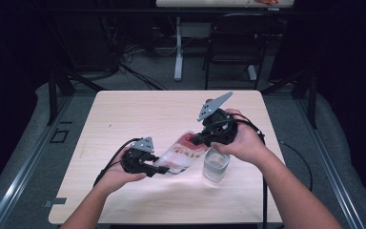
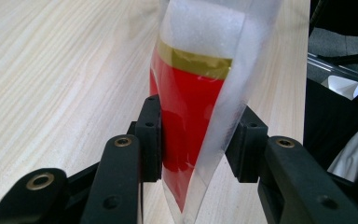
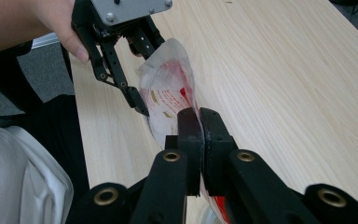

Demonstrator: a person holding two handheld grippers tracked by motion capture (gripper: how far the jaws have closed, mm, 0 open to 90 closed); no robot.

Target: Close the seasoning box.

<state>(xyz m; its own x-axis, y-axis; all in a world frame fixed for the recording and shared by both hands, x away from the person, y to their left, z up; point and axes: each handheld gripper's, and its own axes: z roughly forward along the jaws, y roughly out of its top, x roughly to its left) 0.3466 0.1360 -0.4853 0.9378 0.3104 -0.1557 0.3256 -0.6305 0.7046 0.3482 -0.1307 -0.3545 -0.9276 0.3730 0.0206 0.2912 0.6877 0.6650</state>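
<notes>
Right gripper (image 1: 201,139) is clamped on the upper edge of a clear plastic pouch (image 1: 181,155) with red printing, its jaws pressed almost together on the thin film, as the right gripper view shows. Left gripper (image 1: 159,169) grips the opposite, lower end of the pouch: in the left gripper view the pads (image 2: 151,137) bear on both faces of the bag, which bulges between them, so the jaws stand partly apart. Held at both ends, the pouch hangs above the table (image 1: 138,114), slanting up from the left gripper to the right gripper, which is the higher of the two. Directly below the right gripper, touching or just beside the hand that carries it, stands a clear cup (image 1: 216,166) on the table. The two-point hold most likely serves to control the floppy bag: one gripper fixes the base while the other steers the top edge over the cup. Whether the pouch mouth is open cannot be told. Contents are judged to be meant for the cup.
</notes>
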